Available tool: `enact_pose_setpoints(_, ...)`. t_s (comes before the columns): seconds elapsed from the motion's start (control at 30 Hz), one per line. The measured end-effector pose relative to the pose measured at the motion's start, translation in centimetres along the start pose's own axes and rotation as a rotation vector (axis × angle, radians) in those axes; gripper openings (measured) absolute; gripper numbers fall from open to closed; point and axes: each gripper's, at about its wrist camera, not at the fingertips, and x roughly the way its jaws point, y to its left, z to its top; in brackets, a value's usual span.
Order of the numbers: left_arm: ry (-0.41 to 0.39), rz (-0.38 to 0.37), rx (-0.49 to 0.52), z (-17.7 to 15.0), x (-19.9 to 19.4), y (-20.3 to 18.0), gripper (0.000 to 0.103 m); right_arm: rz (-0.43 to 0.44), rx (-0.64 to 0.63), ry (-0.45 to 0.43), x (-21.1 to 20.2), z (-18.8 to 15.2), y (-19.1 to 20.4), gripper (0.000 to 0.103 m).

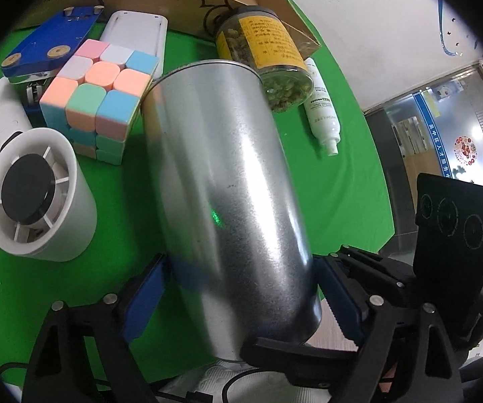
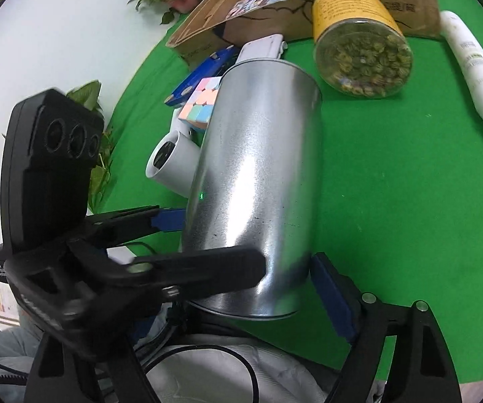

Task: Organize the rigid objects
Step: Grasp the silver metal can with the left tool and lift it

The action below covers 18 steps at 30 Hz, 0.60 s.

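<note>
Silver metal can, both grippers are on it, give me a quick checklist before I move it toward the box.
1. Left gripper fingers bracket the silver metal can on both sides: ok.
2. Right gripper fingers flank its lower end: ok.
3. Firm pad contact: cannot tell.
4. Can upright: not ok, tilted.
5. Path toward the cardboard box: not ok, the tea jar and Rubik's cube lie close.
6. Room inside the box: cannot tell.
</note>
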Motion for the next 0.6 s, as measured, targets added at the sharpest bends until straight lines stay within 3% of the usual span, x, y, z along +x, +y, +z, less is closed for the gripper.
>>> enact_pose_setpoints(0.4, 0.007, -0.025, -0.042, -0.1, 0.1, 0.9, 0.088, -0.062, -0.005, -0.052, 0.4, -0.1, 1.2, 0.084)
enact_pose_setpoints(0.6, -0.017, -0.020, -0.016, -0.3, -0.2, 0.7, 0.087, -0.093, -0.024, -0.057, 0.4, -0.1, 1.8, 0.084)
